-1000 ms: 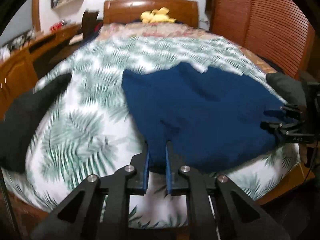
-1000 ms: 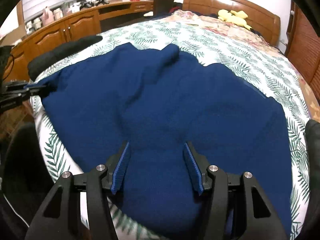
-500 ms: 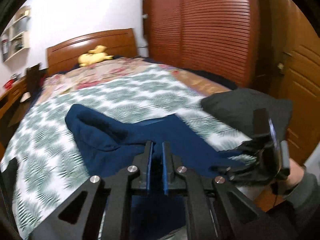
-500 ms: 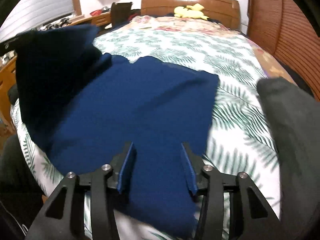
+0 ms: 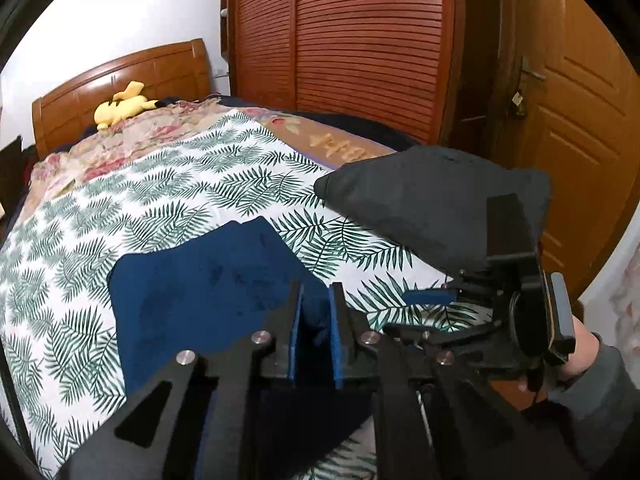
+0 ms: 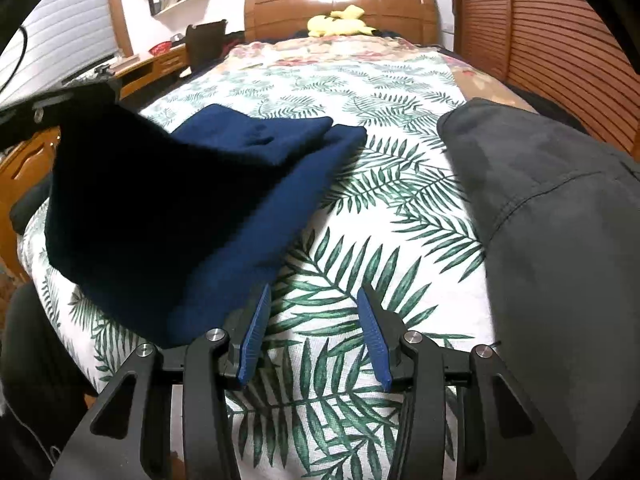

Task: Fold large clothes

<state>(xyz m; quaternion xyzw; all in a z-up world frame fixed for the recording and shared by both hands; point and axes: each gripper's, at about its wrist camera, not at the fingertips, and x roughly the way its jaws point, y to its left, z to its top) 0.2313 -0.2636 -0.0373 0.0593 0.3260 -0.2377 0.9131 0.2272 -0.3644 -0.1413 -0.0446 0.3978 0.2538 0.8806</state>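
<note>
A navy garment point(image 5: 200, 288) lies folded over on the leaf-print bed sheet point(image 5: 160, 184). My left gripper point(image 5: 316, 292) pinches a bunch of its edge between the blue pads, and the jaws are opening slightly. In the right wrist view that gripper point(image 6: 60, 100) shows blurred at the upper left, with a dark flap of the garment point(image 6: 260, 200) hanging from it above the rest. My right gripper point(image 6: 314, 294) stands open over bare sheet just right of the garment's edge, with nothing between its fingers. It also shows in the left wrist view point(image 5: 420, 314), held by a hand in a grey sleeve.
A dark grey folded cloth point(image 6: 540, 200) lies on the bed's right side, close to the right gripper. A yellow plush toy point(image 6: 340, 22) sits by the wooden headboard point(image 6: 340, 4). Slatted wardrobe doors point(image 5: 360, 40) stand to the right, a wooden desk point(image 6: 24, 160) to the left.
The left gripper swung right and up, dragging the garment's left side over the rest. The right gripper slid right off the garment and now hangs over bare sheet.
</note>
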